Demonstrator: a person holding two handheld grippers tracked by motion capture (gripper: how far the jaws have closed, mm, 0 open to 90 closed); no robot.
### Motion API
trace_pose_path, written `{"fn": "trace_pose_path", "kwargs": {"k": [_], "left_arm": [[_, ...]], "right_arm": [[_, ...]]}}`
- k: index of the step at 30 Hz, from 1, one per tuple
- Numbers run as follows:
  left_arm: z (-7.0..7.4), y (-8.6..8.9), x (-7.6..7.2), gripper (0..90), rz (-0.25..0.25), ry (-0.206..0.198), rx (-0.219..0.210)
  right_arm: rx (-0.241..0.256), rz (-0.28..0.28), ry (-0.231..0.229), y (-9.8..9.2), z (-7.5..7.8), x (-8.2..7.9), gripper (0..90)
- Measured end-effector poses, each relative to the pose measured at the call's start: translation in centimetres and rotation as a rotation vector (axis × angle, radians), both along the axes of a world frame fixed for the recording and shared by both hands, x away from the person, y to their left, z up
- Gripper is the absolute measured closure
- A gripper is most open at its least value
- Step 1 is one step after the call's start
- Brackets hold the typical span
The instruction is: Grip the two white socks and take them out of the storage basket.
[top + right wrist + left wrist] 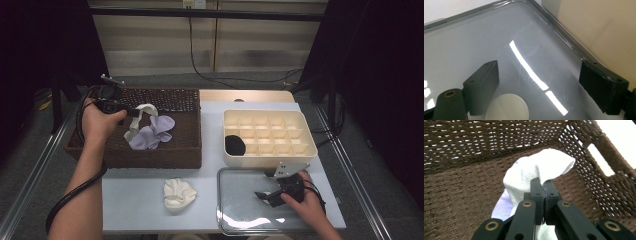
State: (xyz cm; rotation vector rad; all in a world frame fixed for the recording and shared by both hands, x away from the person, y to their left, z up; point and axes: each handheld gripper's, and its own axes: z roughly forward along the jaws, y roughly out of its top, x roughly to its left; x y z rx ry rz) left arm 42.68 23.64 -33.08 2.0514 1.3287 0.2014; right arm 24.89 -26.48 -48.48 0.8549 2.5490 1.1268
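My left gripper is over the brown wicker basket, shut on a white sock that hangs from its jaws. In the left gripper view the white sock drapes over the shut jaws, with a lilac cloth under it. That lilac cloth lies on the basket floor. My right gripper rests open over the metal tray, nothing between its jaws. The tray surface is bare and shiny. A rolled white sock lies on the table in front of the basket.
A cream compartment box stands behind the tray, with a black item in its near left cell. Its wall is close to my right gripper. The pale blue table mat is free at the front left.
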Motion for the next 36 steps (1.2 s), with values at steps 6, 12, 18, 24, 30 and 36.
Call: {"fn": "trace_pose_path", "kwargs": {"k": [6,12,18,24,30,36], "left_arm": [[0.4,-0.4,-0.8,88.9,-0.012,-0.005,-0.005],[0.8,-0.5,-1.5,88.8,-0.029,-0.007,-0.035],[1.3,-0.5,-2.3,88.9,-0.039,-0.002,-0.036],[1.5,-0.6,-3.0,88.9,-0.047,0.002,-0.035],[1.5,-0.8,-3.6,89.0,-0.056,0.009,-0.036],[1.7,-1.0,-4.4,89.0,-0.071,0.003,-0.037]], "right_arm": [[0.000,0.000,0.000,0.0,0.0,0.0,15.9],[0.000,0.000,0.000,0.0,0.0,0.0,15.9],[0.000,0.000,0.000,0.0,0.0,0.0,15.9],[0.000,0.000,0.000,0.0,0.0,0.0,15.9],[0.000,0.000,-0.001,0.0,0.0,0.0,15.9],[0.000,0.000,0.000,0.0,0.0,0.0,15.9]]}}
